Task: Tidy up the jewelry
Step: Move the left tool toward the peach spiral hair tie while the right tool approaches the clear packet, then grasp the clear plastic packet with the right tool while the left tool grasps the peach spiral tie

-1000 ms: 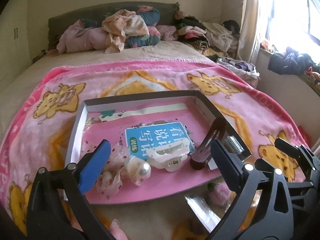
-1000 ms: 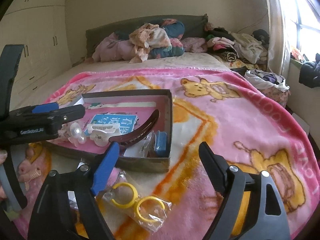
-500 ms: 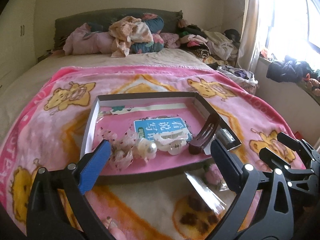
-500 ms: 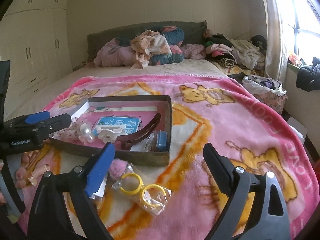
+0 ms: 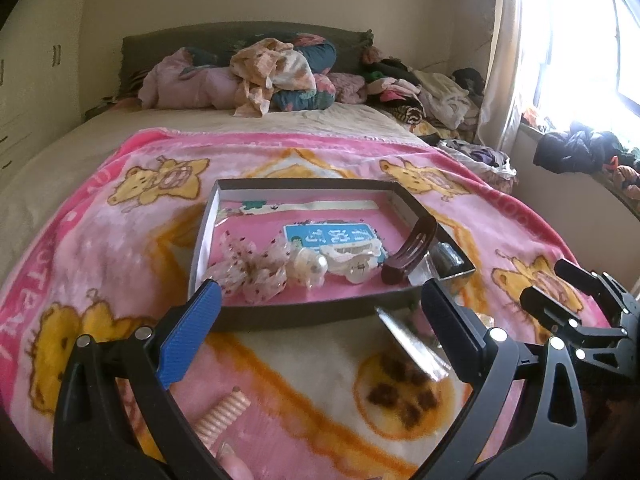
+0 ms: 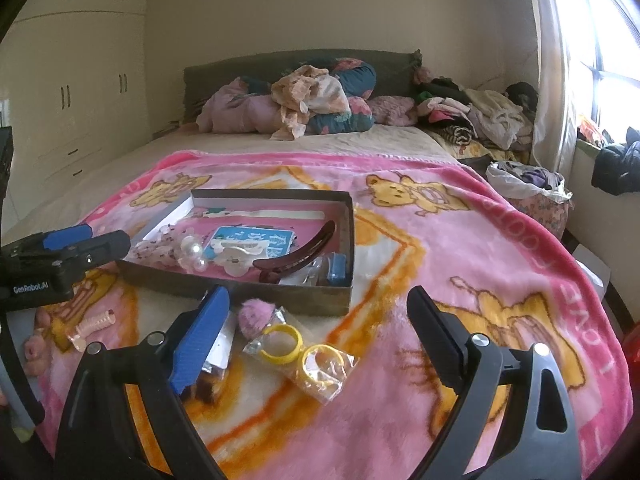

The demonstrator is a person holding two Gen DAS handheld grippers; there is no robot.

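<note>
A shallow box (image 5: 304,314) with a pink floor lies on the blanket. Inside it are a brown hair clip (image 5: 408,252), a white claw clip (image 5: 352,258), a pearl ornament (image 5: 310,266) and a dotted sheer bow (image 5: 248,268). My left gripper (image 5: 320,320) hovers open in front of the box with nothing between its fingers. My right gripper (image 6: 320,332) is open above a bag of yellow rings (image 6: 300,354) and a pink pompom (image 6: 256,318), which lie just outside the box (image 6: 240,292). A pink spiral hair tie (image 6: 94,326) rests on the blanket to the left.
A clear packet (image 6: 218,350) lies under the right gripper's blue pad. The pink bear blanket (image 6: 460,240) covers the bed's near half. Piled clothes (image 6: 312,100) sit at the headboard, a laundry basket (image 6: 528,184) at the right, cupboards (image 6: 72,92) on the left wall.
Both grippers have drawn back from the box, so it looks smaller and farther away. The spiral hair tie and more blanket have come into view. The right jaws stand slightly wider.
</note>
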